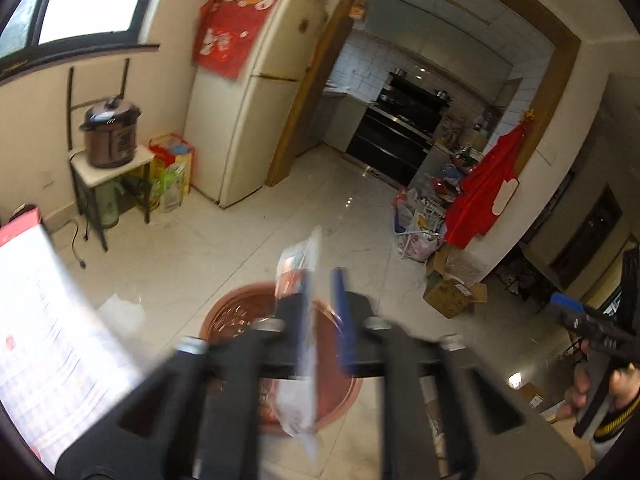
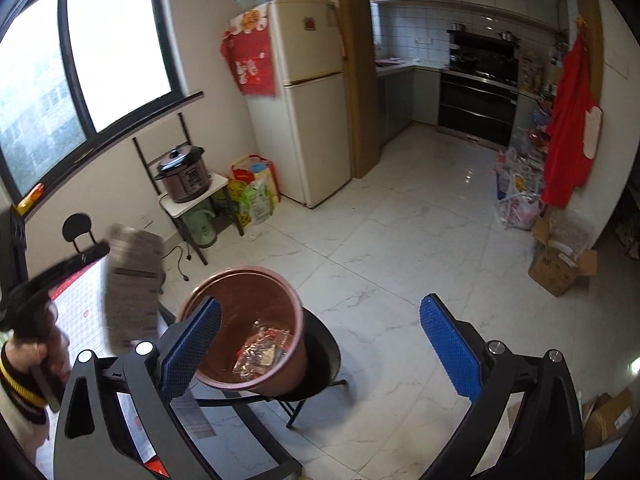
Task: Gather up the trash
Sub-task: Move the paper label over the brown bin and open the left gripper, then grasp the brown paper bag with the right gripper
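The brown bin (image 2: 244, 332) sits on a black stool (image 2: 320, 364), and crumpled clear wrappers (image 2: 262, 346) already lie at its bottom. In the left wrist view, the left gripper (image 1: 324, 308) hovers over the bin with its 2 fingers (image 1: 343, 312) part-way apart. A clear plastic wrapper (image 1: 298, 276) stands on edge in that gap, against the left finger and apart from the right one, its lower end hanging over the bin; blur hides whether either pad presses it. The right gripper (image 2: 320, 344) is just beside the bin, fingers (image 2: 450, 344) spread wide with nothing between them; its left finger overlaps the bin's near rim.
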`<state>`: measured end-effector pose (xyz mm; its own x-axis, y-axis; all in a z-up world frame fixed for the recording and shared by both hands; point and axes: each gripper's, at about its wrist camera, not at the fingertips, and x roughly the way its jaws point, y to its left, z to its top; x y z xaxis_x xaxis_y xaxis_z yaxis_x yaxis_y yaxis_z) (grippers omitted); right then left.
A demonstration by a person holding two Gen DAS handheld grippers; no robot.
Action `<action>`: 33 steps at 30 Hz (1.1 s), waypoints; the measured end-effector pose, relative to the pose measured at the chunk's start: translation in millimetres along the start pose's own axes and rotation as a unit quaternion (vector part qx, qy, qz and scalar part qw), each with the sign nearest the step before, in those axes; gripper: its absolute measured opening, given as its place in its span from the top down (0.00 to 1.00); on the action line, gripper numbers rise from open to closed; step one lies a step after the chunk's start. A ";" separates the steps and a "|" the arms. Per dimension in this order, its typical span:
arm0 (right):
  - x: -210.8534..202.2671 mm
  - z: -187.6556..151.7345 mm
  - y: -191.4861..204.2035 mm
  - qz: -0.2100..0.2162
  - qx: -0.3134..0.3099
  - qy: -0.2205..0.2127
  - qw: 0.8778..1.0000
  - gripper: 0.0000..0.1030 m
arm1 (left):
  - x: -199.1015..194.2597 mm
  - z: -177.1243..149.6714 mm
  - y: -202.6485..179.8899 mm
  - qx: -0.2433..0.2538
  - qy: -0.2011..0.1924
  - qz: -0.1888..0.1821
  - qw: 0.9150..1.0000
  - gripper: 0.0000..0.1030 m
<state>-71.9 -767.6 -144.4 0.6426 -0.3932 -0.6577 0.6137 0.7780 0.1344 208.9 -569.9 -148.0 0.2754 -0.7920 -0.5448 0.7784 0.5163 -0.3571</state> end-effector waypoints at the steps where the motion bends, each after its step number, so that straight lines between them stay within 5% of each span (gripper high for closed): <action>1: -0.1 0.2 -3.7 -0.003 0.003 -0.001 1.000 0.05 | 0.1 5.1 -5.8 0.004 -0.012 0.003 1.000 0.37; 2: -1.3 0.2 -8.5 -0.005 0.006 -0.002 1.000 0.05 | -3.2 8.1 -10.6 0.008 -0.024 0.007 1.000 0.24; 5: -4.2 -2.1 -19.0 -0.010 0.016 -0.006 1.000 0.05 | -18.8 15.2 -19.0 0.017 -0.052 0.014 0.998 0.07; 11: -2.1 -0.4 -6.6 -0.026 0.017 -0.008 0.999 0.05 | -71.1 9.3 -3.9 0.029 -0.049 0.087 0.995 0.06; 17: 6.1 -1.6 39.0 -0.016 -0.023 -0.003 1.000 0.05 | -166.0 -20.1 46.1 -0.021 -0.077 0.166 0.983 0.06; 22: 15.3 -7.2 100.4 0.019 -0.055 0.013 0.998 0.05 | -257.5 -60.4 92.5 -0.060 -0.099 0.264 0.958 0.06; 29: 14.2 -26.4 212.9 0.096 -0.111 0.030 0.989 0.05 | -398.9 -159.4 154.9 -0.129 -0.103 0.389 0.907 0.06; 33: 9.2 -42.0 282.8 0.138 -0.142 0.046 0.979 0.05 | -471.9 -216.7 183.0 -0.184 -0.117 0.427 0.878 0.06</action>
<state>88.2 -530.6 -143.6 0.7136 -0.1135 -0.6913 0.2627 0.9581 0.1138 99.1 -31.1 -120.7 0.8111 -0.0888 -0.5782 0.0096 0.9903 -0.1386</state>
